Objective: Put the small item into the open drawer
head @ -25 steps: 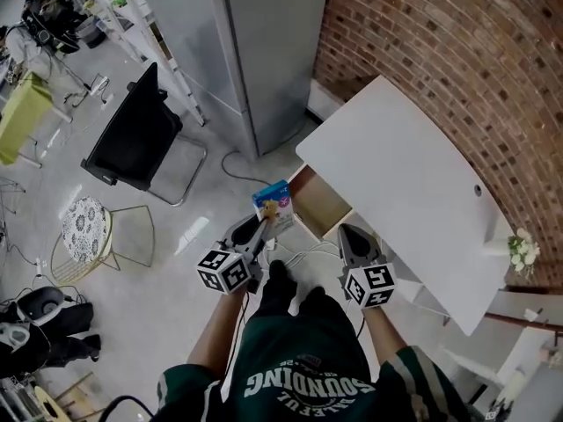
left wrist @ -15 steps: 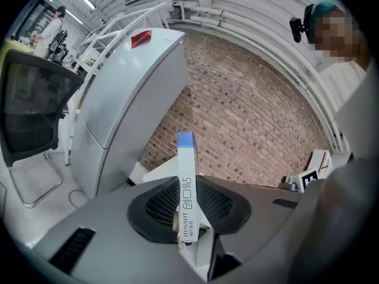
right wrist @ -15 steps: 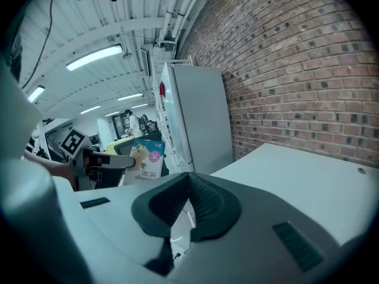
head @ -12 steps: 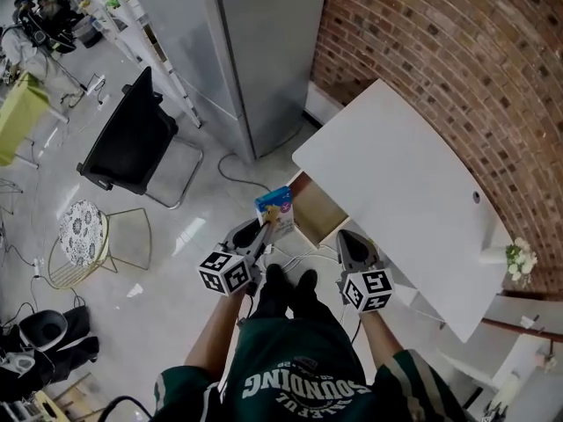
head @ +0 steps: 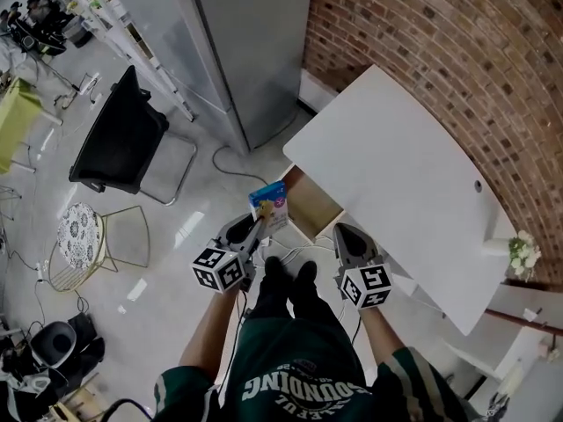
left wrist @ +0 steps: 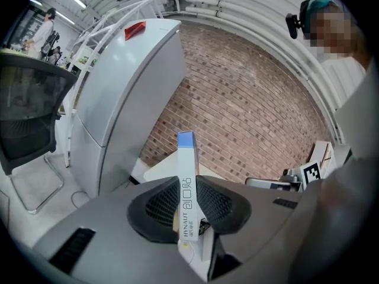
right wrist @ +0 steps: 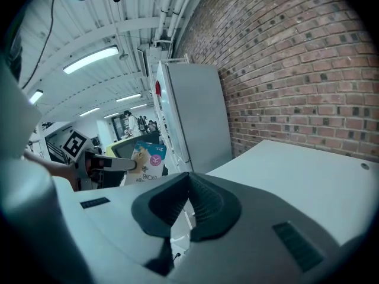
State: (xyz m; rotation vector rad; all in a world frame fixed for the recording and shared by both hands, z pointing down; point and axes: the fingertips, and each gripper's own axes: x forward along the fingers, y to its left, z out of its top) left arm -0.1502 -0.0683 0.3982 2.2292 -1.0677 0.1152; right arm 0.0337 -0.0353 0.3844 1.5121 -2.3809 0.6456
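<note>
Between the jaws of the left gripper (left wrist: 188, 203) stands a thin carton (left wrist: 186, 176), edge-on, pinched near its lower end with most of its length sticking out past the pads. The right gripper (right wrist: 185, 209) has its jaws brought together with nothing between them, and it hangs just in front of the open drawer (head: 318, 207).

From the head view, the carton appears to hover just beside the drawer's left front corner, over the floor and not yet over the wood-coloured cavity.

The main risk is the grip. With so little of the carton inside the jaws, a knock against the drawer's wall or the edge of the tabletop (head: 396, 178) above could swing it or pull it free. Let go too soon, it would likely drop onto the floor among the cables (head: 230, 167) instead of into the drawer. The tabletop overhangs the drawer's back part, so the way in looks narrow.

The tabletop is white and nearly bare, set against a brick wall (head: 440, 51). A tall grey refrigerator (head: 246, 42) stands nearby, with a black chair (head: 123, 139) beyond it on the glossy pale floor.
</note>
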